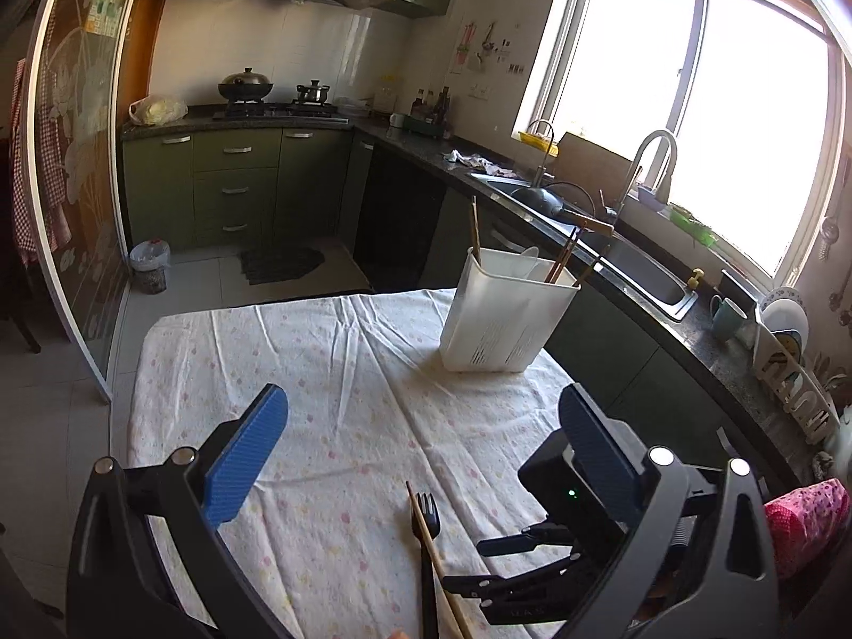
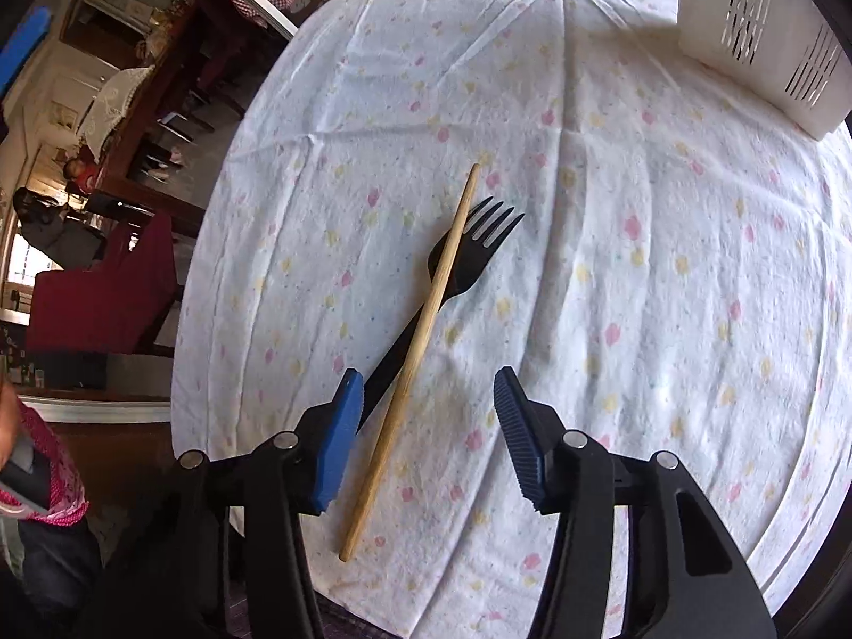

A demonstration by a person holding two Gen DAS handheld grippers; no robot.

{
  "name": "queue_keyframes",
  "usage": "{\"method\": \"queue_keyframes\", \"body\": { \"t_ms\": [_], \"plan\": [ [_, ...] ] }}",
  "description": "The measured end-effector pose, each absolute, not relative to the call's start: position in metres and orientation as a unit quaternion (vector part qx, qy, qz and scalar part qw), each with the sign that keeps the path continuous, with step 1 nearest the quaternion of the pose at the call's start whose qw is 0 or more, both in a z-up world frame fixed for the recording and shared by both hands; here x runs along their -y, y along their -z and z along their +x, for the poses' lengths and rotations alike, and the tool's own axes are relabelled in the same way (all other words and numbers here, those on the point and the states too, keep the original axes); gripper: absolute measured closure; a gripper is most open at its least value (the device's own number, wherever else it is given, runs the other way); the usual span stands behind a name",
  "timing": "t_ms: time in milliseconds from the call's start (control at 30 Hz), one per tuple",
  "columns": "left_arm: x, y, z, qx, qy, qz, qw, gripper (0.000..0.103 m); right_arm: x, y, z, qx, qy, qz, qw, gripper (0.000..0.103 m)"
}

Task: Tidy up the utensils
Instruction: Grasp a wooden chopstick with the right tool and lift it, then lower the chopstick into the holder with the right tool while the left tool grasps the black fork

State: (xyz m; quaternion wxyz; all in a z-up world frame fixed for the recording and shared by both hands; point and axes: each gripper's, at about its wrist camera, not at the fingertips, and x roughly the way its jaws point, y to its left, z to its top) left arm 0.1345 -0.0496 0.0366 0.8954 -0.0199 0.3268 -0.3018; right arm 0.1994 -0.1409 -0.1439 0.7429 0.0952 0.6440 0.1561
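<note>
A wooden chopstick lies across a black plastic fork on the flowered tablecloth. My right gripper points down over them, open, with the chopstick's lower half between its blue pads and nothing pressed. In the left wrist view the same fork and chopstick lie near the bottom edge. My left gripper is wide open and empty above the cloth. The right gripper's black body shows beside its right finger. A white slotted utensil holder with several chopsticks stands at the table's far side.
The holder's corner sits at the upper right in the right wrist view. Beyond the table run a counter with a sink and tap, green cabinets and a bright window. A dish rack stands at the right. A pink sleeve shows beside the left gripper.
</note>
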Motion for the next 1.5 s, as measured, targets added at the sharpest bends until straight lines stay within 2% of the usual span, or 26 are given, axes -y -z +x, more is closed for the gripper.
{"method": "queue_keyframes", "body": {
  "t_ms": [33, 133, 367, 467, 567, 800, 967, 1233, 1367, 1500],
  "plan": [
    [0.044, -0.035, 0.133, -0.332, 0.298, -0.02, 0.895, 0.006, 0.135, 0.146, 0.203, -0.65, -0.148, 0.084, 0.741, 0.054],
    [0.028, -0.032, 0.132, -0.34, 0.287, -0.014, 0.895, 0.006, 0.125, 0.152, 0.215, -0.666, -0.128, 0.064, 0.732, 0.072],
    [0.009, -0.033, 0.129, -0.335, 0.281, -0.018, 0.899, 0.006, 0.112, 0.162, 0.231, -0.682, -0.107, 0.047, 0.722, 0.076],
    [0.006, -0.033, 0.128, -0.336, 0.281, -0.011, 0.899, 0.006, 0.112, 0.161, 0.233, -0.684, -0.099, 0.045, 0.722, 0.089],
    [0.007, -0.031, 0.128, -0.341, 0.283, -0.009, 0.897, 0.006, 0.11, 0.159, 0.23, -0.679, -0.102, 0.048, 0.726, 0.095],
    [0.028, -0.004, 0.138, -0.389, 0.273, 0.017, 0.88, 0.006, 0.172, 0.109, 0.209, -0.604, -0.125, 0.152, 0.772, 0.095],
    [0.05, 0.014, 0.142, -0.412, 0.277, 0.038, 0.867, 0.006, 0.251, 0.014, 0.191, -0.466, -0.123, 0.22, 0.848, 0.095],
    [0.071, 0.026, 0.14, -0.437, 0.272, 0.075, 0.854, 0.006, 0.348, -0.115, 0.205, -0.278, -0.04, 0.222, 0.934, 0.095],
    [0.08, 0.041, 0.14, -0.46, 0.259, 0.099, 0.844, 0.006, 0.38, -0.142, 0.236, -0.227, 0.008, 0.205, 0.952, 0.095],
    [0.092, 0.063, 0.14, -0.495, 0.242, 0.135, 0.824, 0.006, 0.394, -0.139, 0.267, -0.225, 0.047, 0.18, 0.956, 0.096]
  ]
}}
